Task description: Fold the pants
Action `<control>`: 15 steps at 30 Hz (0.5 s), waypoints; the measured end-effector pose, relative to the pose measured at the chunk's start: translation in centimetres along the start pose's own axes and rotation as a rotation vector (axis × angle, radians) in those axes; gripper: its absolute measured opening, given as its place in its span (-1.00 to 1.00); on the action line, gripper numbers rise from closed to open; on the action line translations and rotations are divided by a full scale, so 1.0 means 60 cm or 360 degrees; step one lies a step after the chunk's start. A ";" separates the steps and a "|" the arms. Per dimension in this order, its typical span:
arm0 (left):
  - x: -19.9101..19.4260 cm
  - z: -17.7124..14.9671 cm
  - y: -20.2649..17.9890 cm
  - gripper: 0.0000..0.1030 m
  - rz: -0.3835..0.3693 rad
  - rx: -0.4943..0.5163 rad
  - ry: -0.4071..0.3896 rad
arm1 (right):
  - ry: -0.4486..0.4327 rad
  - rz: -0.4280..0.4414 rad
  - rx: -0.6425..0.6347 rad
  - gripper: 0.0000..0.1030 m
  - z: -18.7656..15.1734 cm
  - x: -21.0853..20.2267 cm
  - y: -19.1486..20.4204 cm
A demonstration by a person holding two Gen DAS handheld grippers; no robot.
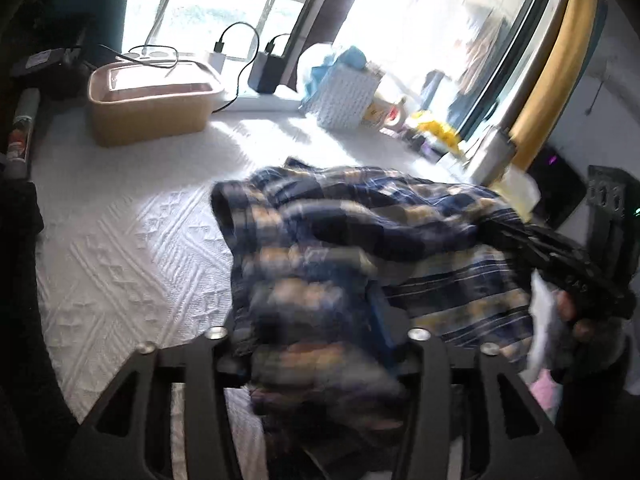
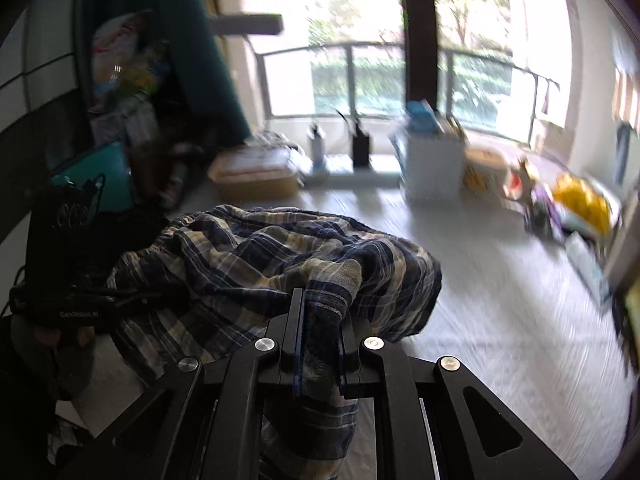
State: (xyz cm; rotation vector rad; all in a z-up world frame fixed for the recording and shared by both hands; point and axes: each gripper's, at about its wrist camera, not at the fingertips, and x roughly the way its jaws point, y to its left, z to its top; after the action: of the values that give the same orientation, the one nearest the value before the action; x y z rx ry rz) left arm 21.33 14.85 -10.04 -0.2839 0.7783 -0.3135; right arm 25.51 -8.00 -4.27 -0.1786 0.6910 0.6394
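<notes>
The plaid pants are being clamped by the right gripper near the bed edge, heaped mid-cover. The left gripper is blurred, seemingly parted around cloth. A tan basket is being backlit by the far windowsill.

Plaid pants motion-blurred, left tool's fingertips hidden under cloth, sill clutter smeared

pants | navy-tan plaid | bunched, crumpled heap | on white bedspread
</notes>
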 end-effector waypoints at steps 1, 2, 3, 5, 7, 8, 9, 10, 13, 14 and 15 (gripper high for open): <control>0.005 -0.002 0.001 0.11 0.0002 -0.0002 0.0016 | 0.0011 -0.0006 0.0020 -0.76 -0.008 0.005 -0.007; 0.010 -0.003 0.000 0.21 0.0002 -0.0006 0.0036 | 0.0022 -0.0002 0.0046 -0.76 -0.014 0.010 -0.017; 0.014 -0.004 -0.002 0.26 0.0017 -0.0004 0.0052 | 0.0032 0.0005 0.0078 -0.76 -0.024 0.014 -0.029; 0.022 -0.006 -0.006 0.38 0.0068 0.0017 0.0095 | 0.0043 0.0017 0.0114 -0.76 -0.038 0.020 -0.043; 0.028 -0.010 -0.002 0.39 0.0097 0.0006 0.0116 | 0.0047 0.0023 0.0132 -0.76 -0.048 0.026 -0.051; 0.028 -0.011 -0.001 0.40 0.0099 -0.0002 0.0117 | 0.0050 0.0027 0.0136 -0.76 -0.053 0.029 -0.052; 0.032 -0.009 0.001 0.41 0.0105 -0.0004 0.0121 | 0.0052 0.0025 0.0137 -0.76 -0.056 0.033 -0.052; 0.035 -0.008 -0.002 0.43 0.0119 0.0008 0.0127 | 0.0053 0.0026 0.0139 -0.76 -0.058 0.034 -0.052; 0.039 -0.006 -0.012 0.46 0.0193 0.0042 0.0152 | 0.0062 0.0039 0.0171 -0.76 -0.067 0.039 -0.059; 0.039 -0.005 -0.011 0.47 0.0227 0.0024 0.0150 | 0.0064 0.0046 0.0190 -0.76 -0.069 0.040 -0.063; 0.039 -0.006 -0.011 0.47 0.0237 0.0023 0.0153 | 0.0068 0.0065 0.0214 -0.76 -0.070 0.040 -0.067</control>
State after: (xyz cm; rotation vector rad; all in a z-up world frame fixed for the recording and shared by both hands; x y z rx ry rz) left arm 22.55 13.29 -11.54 -0.1967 0.8865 -0.1933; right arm 27.11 -11.53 -9.25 -0.0540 0.7776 0.6273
